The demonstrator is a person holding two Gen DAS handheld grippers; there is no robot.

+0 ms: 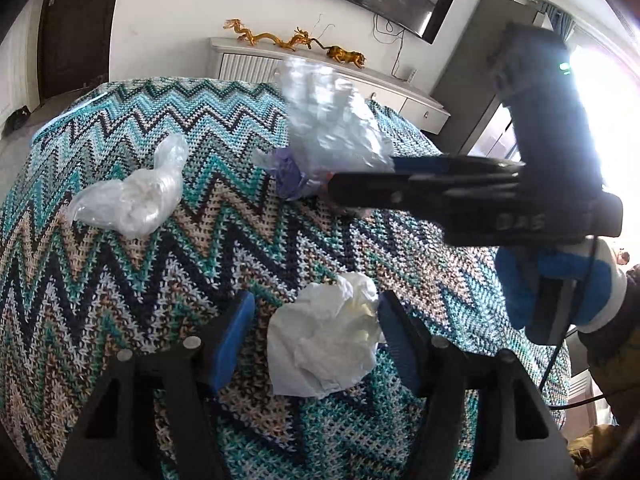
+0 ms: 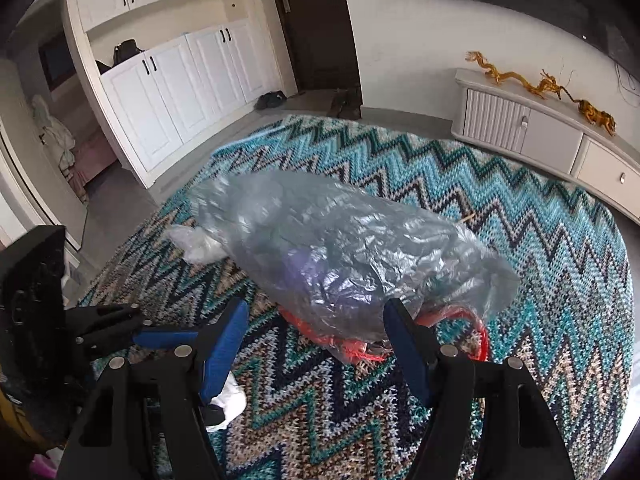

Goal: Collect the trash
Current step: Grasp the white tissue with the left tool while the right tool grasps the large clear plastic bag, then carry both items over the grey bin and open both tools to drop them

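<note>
Two hand-held grippers work over a zigzag knitted cover (image 1: 120, 280) spread across a broad rounded surface, with a white cabinet (image 2: 560, 148) and gilt dragon ornaments (image 2: 520, 76) behind. Largest of the trash is a clear plastic bag (image 2: 352, 256), puffed up and holding something purple, its orange handles (image 2: 472, 320) trailing on the cover. The right hand-held gripper (image 2: 316, 344) stands open at the bag's near end; its right finger (image 2: 404, 336) touches or overlaps the plastic, the left finger is apart from it, and nothing is clamped. Next in size, a crumpled white tissue (image 1: 324, 340) lies between the fingers of the left hand-held gripper (image 1: 316, 344), which is open too: the right pad (image 1: 396, 340) is at the tissue's edge, the left pad (image 1: 232, 344) is clear of it. A smaller knotted clear bag (image 1: 136, 196) sits well apart, untouched.

Judged risks: the thin, air-filled bag could slide or tear if pinched on loose film, not on its gathered neck. The soft tissue could be pushed off-centre if one pad closes on it first. Either gripper's fingers could snag the open knit.
</note>
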